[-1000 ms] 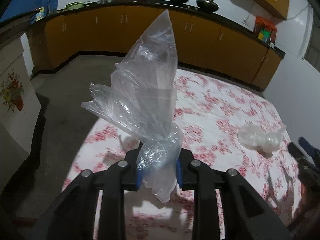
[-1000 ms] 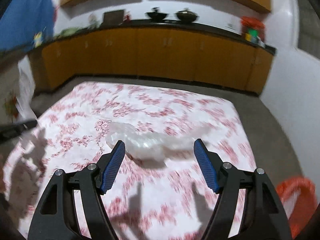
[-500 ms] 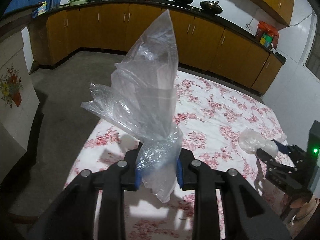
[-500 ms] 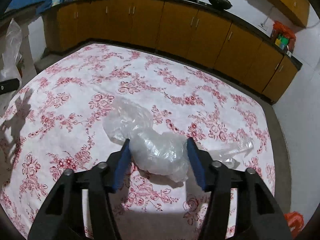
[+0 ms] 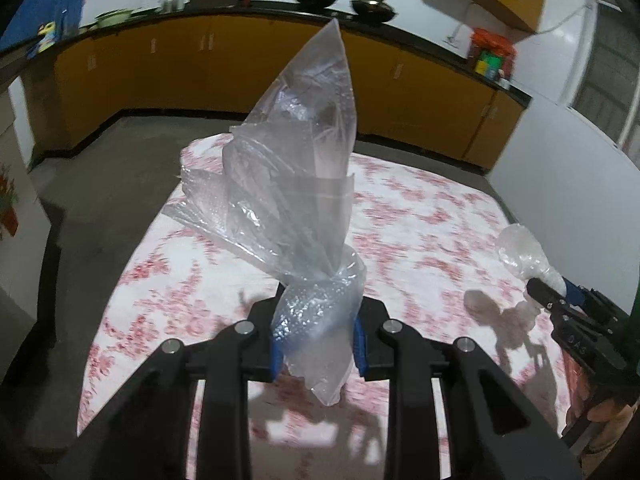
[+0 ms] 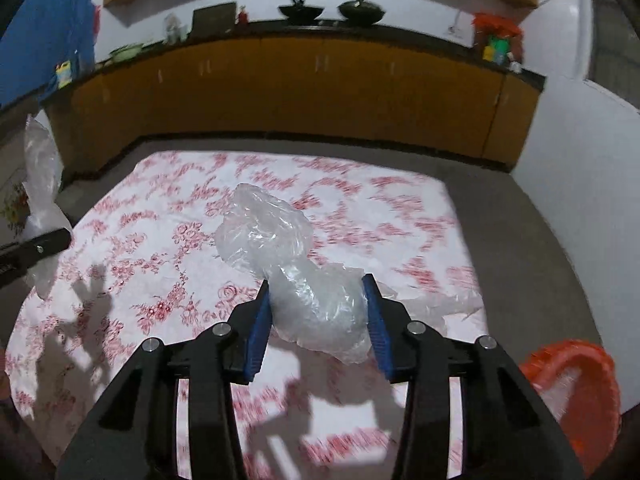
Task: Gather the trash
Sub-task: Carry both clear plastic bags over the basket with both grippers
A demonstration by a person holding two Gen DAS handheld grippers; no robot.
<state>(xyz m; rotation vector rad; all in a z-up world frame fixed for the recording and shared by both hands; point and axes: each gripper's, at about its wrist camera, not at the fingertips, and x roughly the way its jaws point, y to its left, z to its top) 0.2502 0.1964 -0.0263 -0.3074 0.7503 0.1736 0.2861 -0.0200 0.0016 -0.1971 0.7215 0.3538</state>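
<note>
Floral red-white tablecloth, orange cabinets behind; left tongs pinching clear bag, right tongs closing on crumpled plastic.

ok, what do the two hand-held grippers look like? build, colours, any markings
Both match: the left hand-held gripper and right hand-held gripper have matte black angular linkage arms with silver round pivot bolts, and fingers faced with blue ribbed pads. In the left wrist view, the right one's body carries small embossed characters, too blurred to read. No cables or sleeves show.

Two woks, seemingly, on the counter.
</note>
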